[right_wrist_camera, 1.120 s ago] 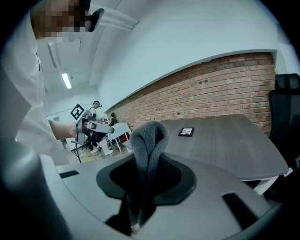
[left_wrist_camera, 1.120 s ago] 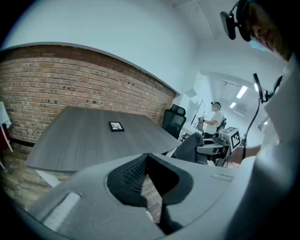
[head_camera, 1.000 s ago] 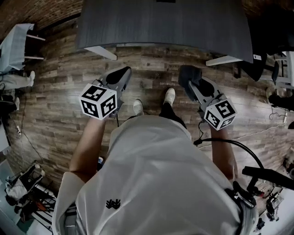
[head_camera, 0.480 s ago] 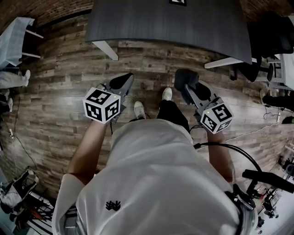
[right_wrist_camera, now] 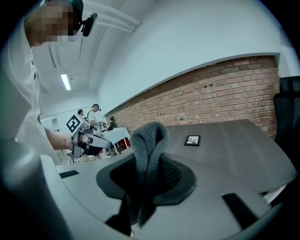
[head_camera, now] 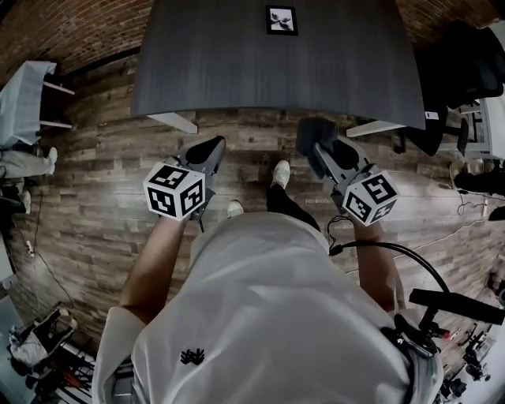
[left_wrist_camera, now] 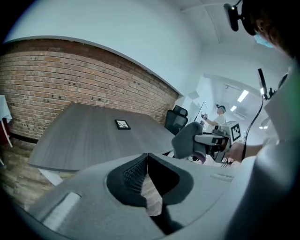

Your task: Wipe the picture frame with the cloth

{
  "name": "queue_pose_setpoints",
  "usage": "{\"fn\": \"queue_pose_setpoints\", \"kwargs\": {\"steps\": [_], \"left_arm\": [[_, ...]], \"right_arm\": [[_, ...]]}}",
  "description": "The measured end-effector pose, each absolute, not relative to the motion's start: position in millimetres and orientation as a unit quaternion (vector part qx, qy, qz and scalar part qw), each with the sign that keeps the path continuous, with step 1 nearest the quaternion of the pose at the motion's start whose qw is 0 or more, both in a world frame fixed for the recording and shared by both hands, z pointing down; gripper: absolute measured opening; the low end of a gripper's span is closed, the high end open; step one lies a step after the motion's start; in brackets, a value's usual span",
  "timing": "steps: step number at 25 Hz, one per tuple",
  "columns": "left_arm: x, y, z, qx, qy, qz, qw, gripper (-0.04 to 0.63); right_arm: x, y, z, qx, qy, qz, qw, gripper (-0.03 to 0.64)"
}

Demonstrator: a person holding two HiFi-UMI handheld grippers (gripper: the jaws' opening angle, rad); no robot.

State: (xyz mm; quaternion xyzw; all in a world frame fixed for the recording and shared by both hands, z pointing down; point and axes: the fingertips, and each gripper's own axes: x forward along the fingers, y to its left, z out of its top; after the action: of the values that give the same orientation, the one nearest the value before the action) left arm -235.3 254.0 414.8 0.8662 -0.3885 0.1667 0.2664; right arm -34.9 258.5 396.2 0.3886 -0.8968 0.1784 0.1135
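A small black picture frame (head_camera: 282,20) lies flat far back on the dark grey table (head_camera: 237,71). It also shows in the left gripper view (left_wrist_camera: 123,124) and the right gripper view (right_wrist_camera: 192,140). My right gripper (head_camera: 317,140) is shut on a grey fleecy cloth (right_wrist_camera: 149,140), which sticks up from between the jaws and hangs as a dark lump (head_camera: 314,130) just short of the table's near edge. My left gripper (head_camera: 211,147) is shut with nothing in it (left_wrist_camera: 147,157), also short of the table over the wooden floor. Both are well away from the frame.
A black office chair (head_camera: 465,63) stands at the table's right end. A white-covered table (head_camera: 24,79) is at the left, by the brick wall (left_wrist_camera: 70,84). Cables and gear (head_camera: 39,339) lie on the floor behind. Other people (right_wrist_camera: 93,117) work in the background.
The person has stepped toward the table: more of its top shows and the picture frame has come into view. Both grippers are held as before, the cloth still in the right one.
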Motion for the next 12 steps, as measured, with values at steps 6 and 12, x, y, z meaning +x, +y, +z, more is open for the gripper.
{"fn": "queue_pose_setpoints", "kwargs": {"steps": [6,12], "left_arm": [[-176,162,412,0.865,-0.396,0.174,0.253,0.012],[-135,103,415,0.858,-0.409,0.178,0.254,0.012]], "right_arm": [[26,182,399,0.399,-0.894,0.176,0.102,0.109],[63,133,405,0.39,-0.897,0.179,0.105,0.109]]}}
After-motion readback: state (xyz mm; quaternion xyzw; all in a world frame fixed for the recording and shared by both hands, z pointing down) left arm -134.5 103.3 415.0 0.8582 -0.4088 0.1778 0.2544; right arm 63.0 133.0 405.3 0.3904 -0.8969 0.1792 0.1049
